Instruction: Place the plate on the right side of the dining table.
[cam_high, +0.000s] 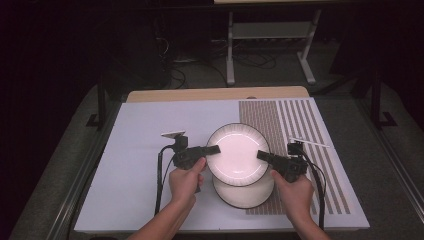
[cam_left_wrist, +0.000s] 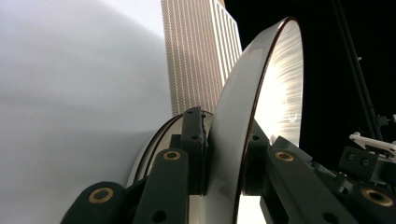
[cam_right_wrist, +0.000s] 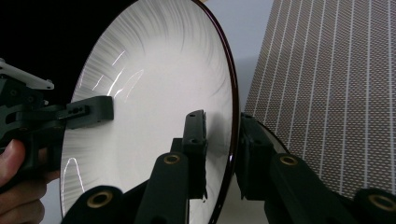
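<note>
A white plate with a dark rim (cam_high: 238, 155) is held above the table between both grippers. My left gripper (cam_high: 212, 149) is shut on its left rim, my right gripper (cam_high: 263, 155) on its right rim. In the left gripper view the plate (cam_left_wrist: 275, 93) stands edge-on, its rim pinched in my left gripper (cam_left_wrist: 226, 151). The right gripper view has the plate's ribbed face (cam_right_wrist: 154, 93), with my right gripper (cam_right_wrist: 223, 140) clamped on the rim and the left gripper (cam_right_wrist: 88, 112) on the far side. A second plate (cam_high: 245, 196) lies flat on the table just below the held one.
A brown and white striped placemat (cam_high: 300, 125) covers the right part of the white table cover (cam_high: 150, 130); the second plate lies on its front left part. Behind the table's wooden far edge (cam_high: 215, 94) stand a metal frame (cam_high: 270, 30) and floor cables.
</note>
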